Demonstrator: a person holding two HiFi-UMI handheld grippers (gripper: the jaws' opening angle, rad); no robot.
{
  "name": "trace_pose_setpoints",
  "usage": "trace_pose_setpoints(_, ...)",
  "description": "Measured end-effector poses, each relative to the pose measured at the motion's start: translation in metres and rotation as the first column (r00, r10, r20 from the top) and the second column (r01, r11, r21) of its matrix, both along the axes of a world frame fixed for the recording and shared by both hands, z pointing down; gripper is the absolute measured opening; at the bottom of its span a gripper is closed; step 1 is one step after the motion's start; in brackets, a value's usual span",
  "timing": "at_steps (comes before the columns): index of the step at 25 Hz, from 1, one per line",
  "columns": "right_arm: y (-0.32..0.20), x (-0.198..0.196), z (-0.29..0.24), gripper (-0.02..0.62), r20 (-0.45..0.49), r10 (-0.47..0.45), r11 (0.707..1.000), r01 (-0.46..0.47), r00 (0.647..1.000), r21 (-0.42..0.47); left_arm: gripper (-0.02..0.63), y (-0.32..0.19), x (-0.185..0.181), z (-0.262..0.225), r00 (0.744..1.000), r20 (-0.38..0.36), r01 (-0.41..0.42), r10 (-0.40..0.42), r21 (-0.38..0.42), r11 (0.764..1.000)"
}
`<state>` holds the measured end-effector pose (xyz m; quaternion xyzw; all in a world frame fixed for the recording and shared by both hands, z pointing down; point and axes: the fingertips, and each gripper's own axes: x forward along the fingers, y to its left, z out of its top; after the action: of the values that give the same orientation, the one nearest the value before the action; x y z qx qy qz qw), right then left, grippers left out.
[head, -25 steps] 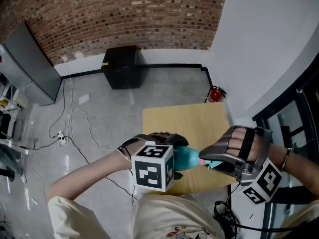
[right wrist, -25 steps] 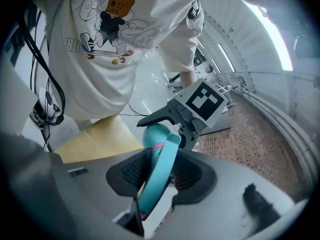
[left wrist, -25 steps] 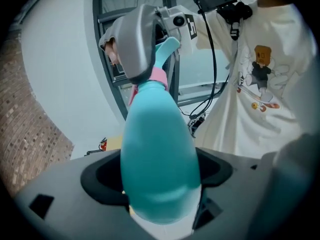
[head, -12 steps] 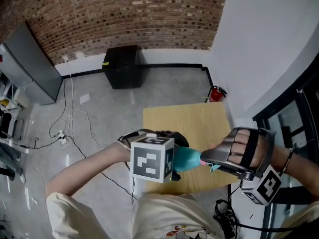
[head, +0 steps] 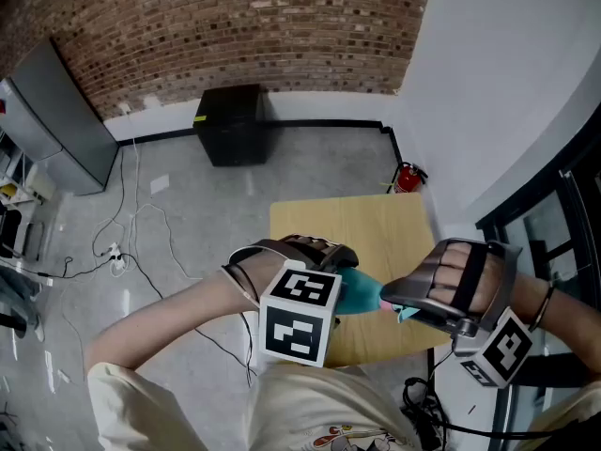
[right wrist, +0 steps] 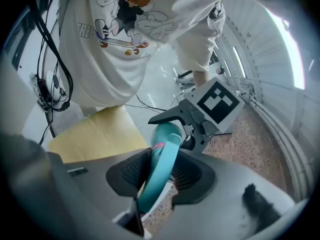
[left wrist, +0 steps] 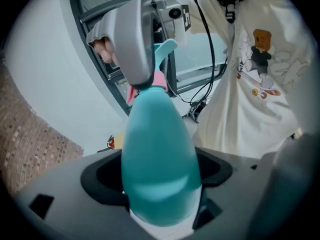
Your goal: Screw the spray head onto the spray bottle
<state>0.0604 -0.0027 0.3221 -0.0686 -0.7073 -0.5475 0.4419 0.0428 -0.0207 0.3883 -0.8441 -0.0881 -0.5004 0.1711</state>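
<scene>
Left gripper [left wrist: 161,194] clamped on the teal bottle [left wrist: 156,144], right gripper [right wrist: 159,176] closed on the spray head [right wrist: 167,149] at the bottle's neck, both held up over the yellow table [right wrist: 95,134]; best keep them in line, twist the head gently, don't cross-thread.

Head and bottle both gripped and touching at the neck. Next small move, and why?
Probably roll the right gripper about the neck to thread the spray head down, with the left gripper holding the spray bottle steady. Each gripper is clamped on its part, and the two meet at the pink collar over the table. Whether the thread is seated, I cannot tell.
</scene>
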Motion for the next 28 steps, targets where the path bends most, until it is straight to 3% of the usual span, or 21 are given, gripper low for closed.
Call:
trace_pose_setpoints(3, -0.006, 0.002, -0.001, 0.133, 0.018, 0.076, 0.996, -0.075, 0.997, -0.055, 0.413, -0.007, 0.001, -0.004, 0.999, -0.014, 0.041, -0.040, 0.045, 0.998)
trace_pose_setpoints(5, -0.011, 0.002, -0.002, 0.133, 0.046, 0.172, 0.977, -0.164, 0.984, -0.132, 0.413, -0.013, 0.003, -0.005, 0.997, -0.030, 0.080, -0.078, 0.085, 0.993)
trace_pose_setpoints(7, -0.016, 0.001, -0.005, 0.133, 0.079, 0.293, 0.932, -0.266, 0.953, -0.247, 0.413, -0.021, 0.004, -0.008, 0.991, -0.059, 0.130, -0.123, 0.141, 0.981)
trace_pose_setpoints(9, -0.021, -0.001, -0.008, 0.133, 0.103, 0.420, 0.856, -0.356, 0.902, -0.374, 0.414, -0.031, 0.004, -0.012, 0.981, -0.100, 0.188, -0.168, 0.234, 0.954)
trace_pose_setpoints(11, -0.026, -0.003, -0.012, 0.133, 0.104, 0.545, 0.749, -0.427, 0.832, -0.506, 0.414, -0.041, 0.004, -0.018, 0.966, -0.154, 0.248, -0.207, 0.334, 0.909)
trace_pose_setpoints(14, -0.033, -0.004, -0.019, 0.133, 0.086, 0.695, 0.561, -0.464, 0.714, -0.685, 0.413, -0.055, 0.003, -0.028, 0.937, -0.244, 0.339, -0.251, 0.460, 0.820)
trace_pose_setpoints(17, -0.041, -0.003, -0.026, 0.133, 0.043, 0.819, 0.353, -0.442, 0.573, -0.825, 0.413, -0.068, 0.002, -0.040, 0.909, -0.325, 0.411, -0.262, 0.586, 0.699)
trace_pose_setpoints(20, -0.048, 0.004, -0.028, 0.133, -0.074, 0.906, 0.084, -0.347, 0.417, -0.934, 0.414, -0.079, 0.001, -0.053, 0.890, -0.382, 0.454, -0.247, 0.696, 0.556)
trace_pose_setpoints(22, -0.050, 0.004, -0.031, 0.133, -0.191, 0.930, -0.127, -0.214, 0.313, -0.968, 0.414, -0.084, -0.001, -0.059, 0.876, -0.420, 0.481, -0.238, 0.721, 0.498)
trace_pose_setpoints(23, -0.051, 0.003, -0.034, 0.133, -0.252, 0.930, -0.221, -0.140, 0.269, -0.965, 0.413, -0.085, -0.002, -0.061, 0.866, -0.441, 0.497, -0.234, 0.721, 0.482)
trace_pose_setpoints(24, -0.052, 0.001, -0.036, 0.133, -0.304, 0.923, -0.296, -0.070, 0.237, -0.953, 0.413, -0.086, -0.002, -0.062, 0.856, -0.464, 0.515, -0.230, 0.715, 0.473)
trace_pose_setpoints(25, -0.054, 0.000, -0.037, 0.133, -0.343, 0.914, -0.349, -0.010, 0.216, -0.937, 0.413, -0.087, -0.003, -0.064, 0.843, -0.488, 0.534, -0.227, 0.703, 0.470)
trace_pose_setpoints(26, -0.057, 0.000, -0.039, 0.133, -0.364, 0.909, -0.379, 0.037, 0.205, -0.925, 0.414, -0.088, -0.002, -0.065, 0.828, -0.514, 0.554, -0.225, 0.685, 0.473)
trace_pose_setpoints(28, -0.062, -0.001, -0.042, 0.133, -0.368, 0.907, -0.391, 0.083, 0.204, -0.917, 0.413, -0.088, -0.001, -0.065, 0.797, -0.563, 0.589, -0.219, 0.642, 0.491)
